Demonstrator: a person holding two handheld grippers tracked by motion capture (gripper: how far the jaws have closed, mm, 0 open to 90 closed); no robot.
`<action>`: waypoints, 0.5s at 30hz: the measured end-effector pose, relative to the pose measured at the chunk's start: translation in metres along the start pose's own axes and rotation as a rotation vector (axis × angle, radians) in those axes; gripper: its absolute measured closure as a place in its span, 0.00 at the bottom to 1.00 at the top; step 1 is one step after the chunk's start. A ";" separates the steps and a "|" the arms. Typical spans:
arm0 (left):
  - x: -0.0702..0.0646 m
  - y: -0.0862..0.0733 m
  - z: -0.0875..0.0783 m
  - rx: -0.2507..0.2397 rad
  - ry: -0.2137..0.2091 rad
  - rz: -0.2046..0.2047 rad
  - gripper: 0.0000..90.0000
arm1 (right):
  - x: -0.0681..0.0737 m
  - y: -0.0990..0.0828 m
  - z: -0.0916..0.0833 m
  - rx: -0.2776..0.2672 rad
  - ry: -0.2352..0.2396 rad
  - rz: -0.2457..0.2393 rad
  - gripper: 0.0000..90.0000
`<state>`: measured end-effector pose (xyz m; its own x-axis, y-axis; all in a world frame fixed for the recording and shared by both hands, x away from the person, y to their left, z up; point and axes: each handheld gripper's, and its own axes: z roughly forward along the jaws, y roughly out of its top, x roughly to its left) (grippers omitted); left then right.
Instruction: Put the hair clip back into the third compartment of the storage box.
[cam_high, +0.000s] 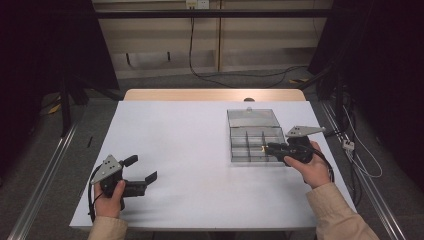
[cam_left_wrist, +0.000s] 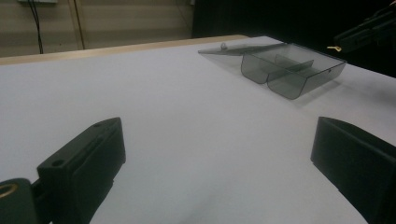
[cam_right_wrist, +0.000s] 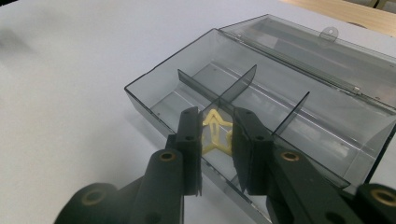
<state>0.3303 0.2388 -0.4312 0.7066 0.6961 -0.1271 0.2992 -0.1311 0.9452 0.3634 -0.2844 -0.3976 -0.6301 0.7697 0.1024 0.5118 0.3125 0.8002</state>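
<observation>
Item: white counter (cam_high: 200, 150), seen from above, with a wood edge along its far side.

Item: smoky transparent compartment box (cam_high: 252, 142), far right part of the counter. Lid (cam_high: 251, 118) open and laid flat behind the tray; dividers split the tray into several cells. In the left tongs' view the box (cam_left_wrist: 292, 70) stands well off across bare counter.

Item: right tongs (cam_high: 267, 148), held in the person's right hand (cam_high: 312, 167), reaching over the right front part of the box. Jaws drawn close and clamped on a small pale yellow star-shaped piece (cam_right_wrist: 215, 131) (outline form, open in the middle). In the right tongs' view the piece hangs above the box's near cells, close to where the dividers cross; which cell lies under it cannot be told.

Item: left tongs (cam_high: 142, 170), held in the left hand (cam_high: 111, 197) at the near left of the counter, well apart from the box. Jaws spread wide, nothing between them; bare counter shows through the gap.
</observation>
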 end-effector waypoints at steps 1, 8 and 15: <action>0.000 0.000 0.000 0.000 0.001 0.000 0.03 | 0.000 0.000 0.000 0.001 -0.002 0.000 0.82; 0.000 0.000 0.001 0.002 -0.003 0.002 0.03 | -0.003 0.001 0.003 0.004 0.000 0.000 0.82; 0.000 0.000 0.000 0.000 0.000 -0.001 0.03 | -0.005 0.002 0.004 0.001 -0.007 -0.002 0.82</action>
<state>0.3302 0.2384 -0.4312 0.7061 0.6965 -0.1277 0.2995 -0.1304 0.9452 0.3698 -0.2850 -0.3991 -0.6266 0.7733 0.0966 0.5110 0.3142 0.8001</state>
